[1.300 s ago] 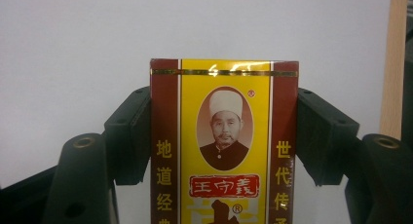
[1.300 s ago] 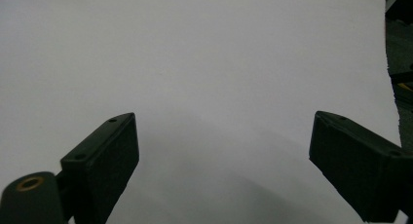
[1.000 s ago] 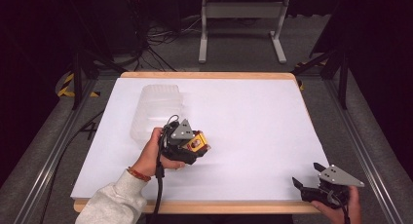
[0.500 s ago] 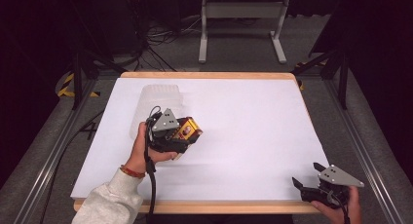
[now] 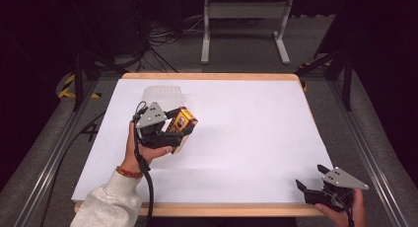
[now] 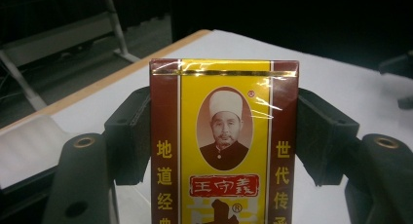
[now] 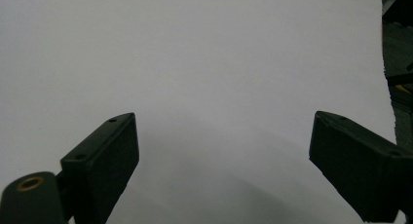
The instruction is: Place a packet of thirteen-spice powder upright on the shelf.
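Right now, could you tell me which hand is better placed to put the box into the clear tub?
Left: its claw already grips the box beside the tub; the right claw sits open, far off.

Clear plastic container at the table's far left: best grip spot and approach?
Judging from the high view: grip the clear container across its near rim, coming from the near side. It is a wide, low tub, likely too broad to span whole. The right hand-held gripper is open and free.
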`<state>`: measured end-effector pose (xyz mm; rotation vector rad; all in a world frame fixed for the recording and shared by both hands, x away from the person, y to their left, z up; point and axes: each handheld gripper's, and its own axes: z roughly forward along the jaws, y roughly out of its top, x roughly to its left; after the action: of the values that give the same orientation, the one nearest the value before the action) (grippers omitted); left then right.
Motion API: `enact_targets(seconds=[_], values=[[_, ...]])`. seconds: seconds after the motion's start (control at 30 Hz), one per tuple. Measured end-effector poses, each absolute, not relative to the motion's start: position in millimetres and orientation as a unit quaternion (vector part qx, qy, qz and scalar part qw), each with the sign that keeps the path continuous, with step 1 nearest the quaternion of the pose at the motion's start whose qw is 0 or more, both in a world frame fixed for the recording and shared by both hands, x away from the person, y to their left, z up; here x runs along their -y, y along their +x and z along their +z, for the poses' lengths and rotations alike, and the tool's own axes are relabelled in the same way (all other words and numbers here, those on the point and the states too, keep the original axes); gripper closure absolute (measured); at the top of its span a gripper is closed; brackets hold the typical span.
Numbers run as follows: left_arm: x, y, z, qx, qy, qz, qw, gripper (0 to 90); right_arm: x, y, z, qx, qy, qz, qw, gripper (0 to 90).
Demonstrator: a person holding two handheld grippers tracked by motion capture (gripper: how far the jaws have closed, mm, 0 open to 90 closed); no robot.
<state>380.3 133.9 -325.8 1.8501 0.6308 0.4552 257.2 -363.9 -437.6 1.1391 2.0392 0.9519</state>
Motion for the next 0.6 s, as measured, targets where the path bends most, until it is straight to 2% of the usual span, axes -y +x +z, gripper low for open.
enact_targets(seconds=[0.33, 0.6], values=[[-154.0, 408.2, -329.4, -0.334, 0.729, 0.221, 0.555, 32.3, 362.6, 258.5, -439.6, -0.772, 0.431, 0.356, 0.303, 11.7], [-161.1, 431.1, -339.0, -0.376, 0.710, 0.238, 0.545, 32.2, 362.7, 259.8, -441.9, -0.774, 0.432, 0.352, 0.300, 11.7]])
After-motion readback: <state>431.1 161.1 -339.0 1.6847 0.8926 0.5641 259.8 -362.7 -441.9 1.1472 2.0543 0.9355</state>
